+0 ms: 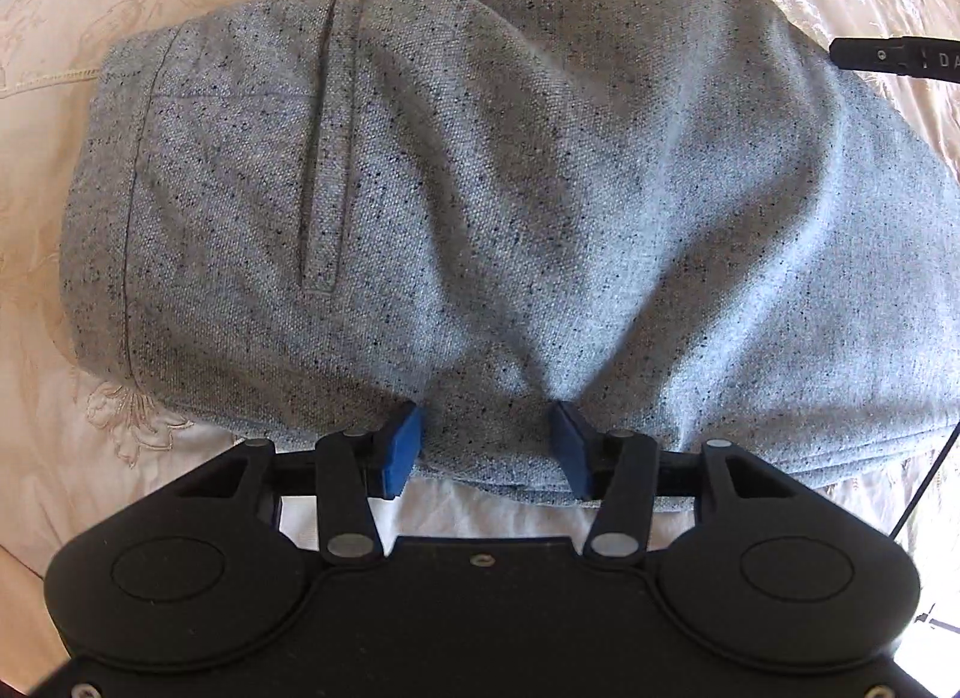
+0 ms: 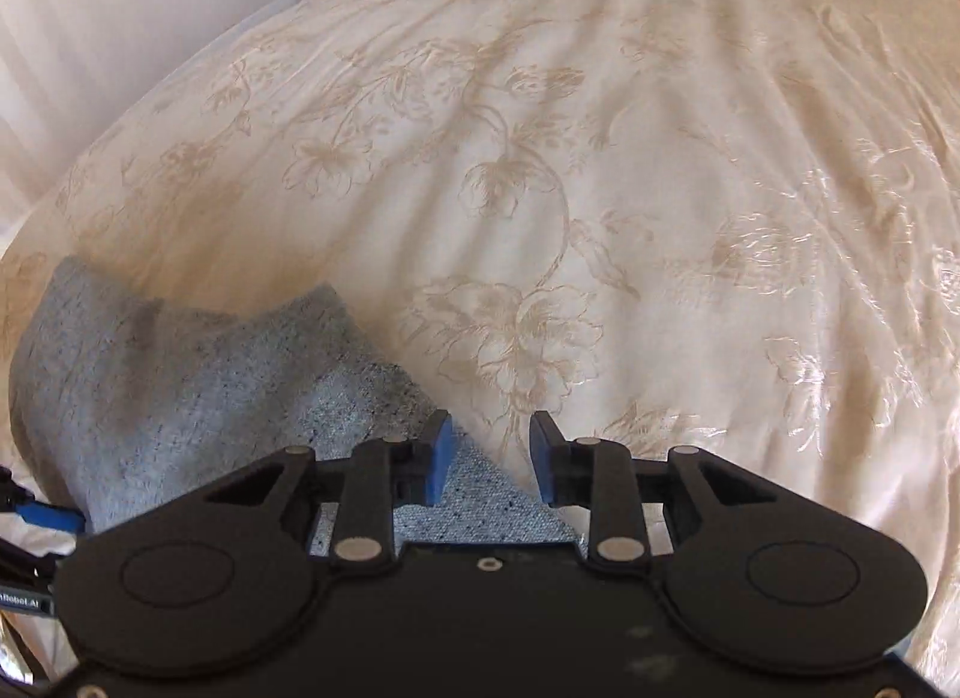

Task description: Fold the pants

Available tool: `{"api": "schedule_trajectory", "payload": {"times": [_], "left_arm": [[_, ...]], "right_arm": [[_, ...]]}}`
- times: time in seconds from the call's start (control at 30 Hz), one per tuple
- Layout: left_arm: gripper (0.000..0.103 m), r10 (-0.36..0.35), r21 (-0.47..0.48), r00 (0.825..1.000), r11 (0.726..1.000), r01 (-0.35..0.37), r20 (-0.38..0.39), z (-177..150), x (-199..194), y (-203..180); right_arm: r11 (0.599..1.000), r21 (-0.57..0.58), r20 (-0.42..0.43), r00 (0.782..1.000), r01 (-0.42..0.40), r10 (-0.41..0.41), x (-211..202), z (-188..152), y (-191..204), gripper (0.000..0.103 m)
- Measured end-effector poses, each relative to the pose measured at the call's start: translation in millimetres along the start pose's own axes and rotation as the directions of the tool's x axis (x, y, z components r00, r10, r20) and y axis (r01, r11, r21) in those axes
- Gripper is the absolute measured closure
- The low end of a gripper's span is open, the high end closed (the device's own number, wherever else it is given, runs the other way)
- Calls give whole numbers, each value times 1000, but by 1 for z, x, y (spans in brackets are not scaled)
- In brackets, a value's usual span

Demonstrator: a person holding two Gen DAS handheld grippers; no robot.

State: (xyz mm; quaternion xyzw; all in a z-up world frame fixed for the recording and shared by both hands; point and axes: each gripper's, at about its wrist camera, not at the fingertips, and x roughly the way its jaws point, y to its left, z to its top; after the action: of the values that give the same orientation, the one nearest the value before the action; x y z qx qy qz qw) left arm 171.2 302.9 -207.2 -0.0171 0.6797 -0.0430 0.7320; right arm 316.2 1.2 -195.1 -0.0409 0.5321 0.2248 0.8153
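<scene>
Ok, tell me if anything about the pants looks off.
The grey pants are rumpled, not flat: deep creases fan out from the near edge between the left gripper fingers. Nothing looks torn or stained on the floral bedspread.

Each tool (image 1: 486,449) (image 2: 489,458) is matte black, with blue pads (image 1: 402,449), silver rivets and round housings.

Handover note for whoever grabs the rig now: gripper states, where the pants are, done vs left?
Left gripper: jaws apart, straddling a bunched near edge of the grey pants; not clamped.
Right gripper: open, a corner of the pants between the fingers, not pinched.
Pants lie bundled on the floral bedspread, waistband and pocket to the left in the left view, surface wrinkled.
Done: looks at least partly folded.
Left: probably smooth out and finish the fold.
</scene>
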Motion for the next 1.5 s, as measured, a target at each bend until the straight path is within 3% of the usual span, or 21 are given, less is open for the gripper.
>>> {"api": "schedule_trajectory", "payload": {"times": [0.03, 0.13, 0.27, 0.37, 0.47, 0.6, 0.7, 0.83, 0.93, 1.07, 1.2, 1.3, 1.5], "left_arm": [[46, 2, -2, 1000, 1000, -2, 2, 0, 0, -1], [46, 6, -17, 1000, 1000, -6, 2, 3, 1, -8], [53, -24, -70, 999, 997, 26, 23, 7, -24, -4], [54, -10, -46, 994, 999, 15, 107, 22, -57, -10], [51, 8, 0, 981, 1000, -8, 193, 54, -82, -27], [51, -27, 46, 975, 999, 18, 221, 110, -87, -54], [51, -56, 127, 977, 991, 30, 203, 146, -75, -85], [51, -34, 213, 988, 977, 1, 150, 180, -48, -119], [51, -61, 255, 995, 966, 39, 79, 194, -39, -131], [50, -79, 363, 997, 929, 75, -3, 193, -28, -145], [50, -17, 467, 996, 883, 55, -85, 181, -8, -156], [50, 37, 520, 994, 854, 20, -99, 169, 1, -156], [47, 30, 443, 995, 897, 16, -97, 170, 7, -141]], "right_arm": [[999, -15, -21, 999, -41, 40, 2, -1, 0, 71], [992, -74, -11, 995, -104, 104, -10, -14, 11, 100], [986, -133, 22, 994, -105, 109, -31, -34, 29, 100], [984, -142, 32, 993, -107, 112, -40, -50, 38, 100], [985, -136, 27, 994, -103, 108, -38, -63, 42, 100], [989, -114, 21, 995, -98, 101, -34, -62, 45, 100], [990, -107, 29, 995, -90, 93, -34, -62, 46, 100], [992, -88, 36, 995, -91, 94, -34, -63, 44, 100], [992, -79, 39, 994, -94, 98, -34, -64, 44, 100], [992, -73, 42, 994, -98, 101, -34, -67, 46, 100], [992, -68, 41, 994, -102, 105, -33, -70, 46, 100], [992, -69, 43, 993, -104, 108, -33, -71, 46, 100], [991, -80, 37, 993, -108, 112, -30, -73, 48, 100]]}}
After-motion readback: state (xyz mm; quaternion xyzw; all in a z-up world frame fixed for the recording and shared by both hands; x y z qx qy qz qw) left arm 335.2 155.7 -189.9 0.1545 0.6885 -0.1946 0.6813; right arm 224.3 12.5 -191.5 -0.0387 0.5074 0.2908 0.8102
